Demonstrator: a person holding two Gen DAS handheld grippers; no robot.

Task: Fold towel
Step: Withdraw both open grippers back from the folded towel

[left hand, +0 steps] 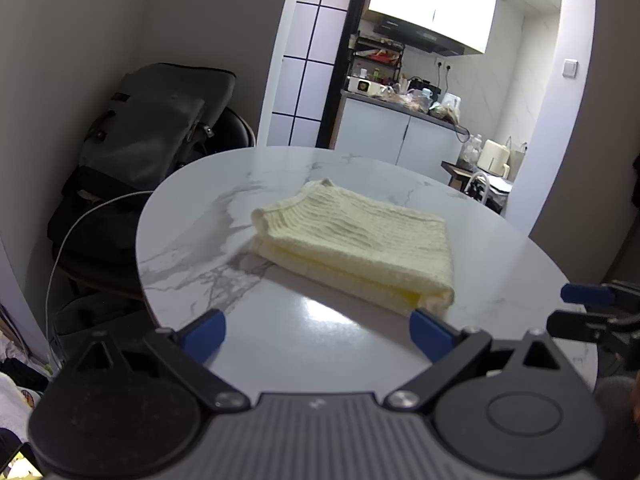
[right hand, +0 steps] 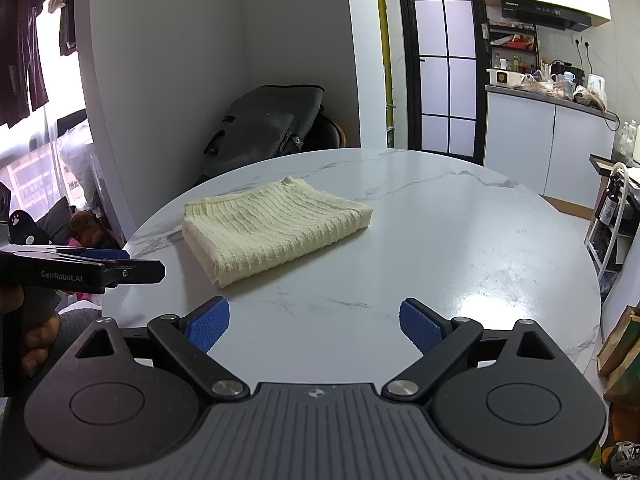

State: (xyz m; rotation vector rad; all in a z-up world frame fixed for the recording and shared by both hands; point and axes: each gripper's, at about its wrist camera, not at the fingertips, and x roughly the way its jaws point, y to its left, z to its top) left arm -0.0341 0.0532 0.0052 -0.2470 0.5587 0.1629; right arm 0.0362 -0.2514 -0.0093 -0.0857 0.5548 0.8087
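A cream ribbed towel (left hand: pixel 356 240) lies folded into a thick rectangle on the round white marble table (left hand: pixel 208 256). My left gripper (left hand: pixel 316 334) is open and empty, its right blue pad just short of the towel's near corner. In the right wrist view the same towel (right hand: pixel 272 226) rests left of centre on the table (right hand: pixel 460 248). My right gripper (right hand: pixel 314 326) is open and empty, hovering over the table's near edge, a short way back from the towel. The other gripper (right hand: pixel 120 266) shows at the left edge, held by a hand (right hand: pixel 38 340).
A dark grey bag (left hand: pixel 160 128) sits on a chair behind the table with a white cable (left hand: pixel 80 224) hanging beside it. A kitchen counter (left hand: pixel 400 108) with clutter stands beyond. A rack (right hand: pixel 612 224) and paper bags (right hand: pixel 624 352) flank the table's right side.
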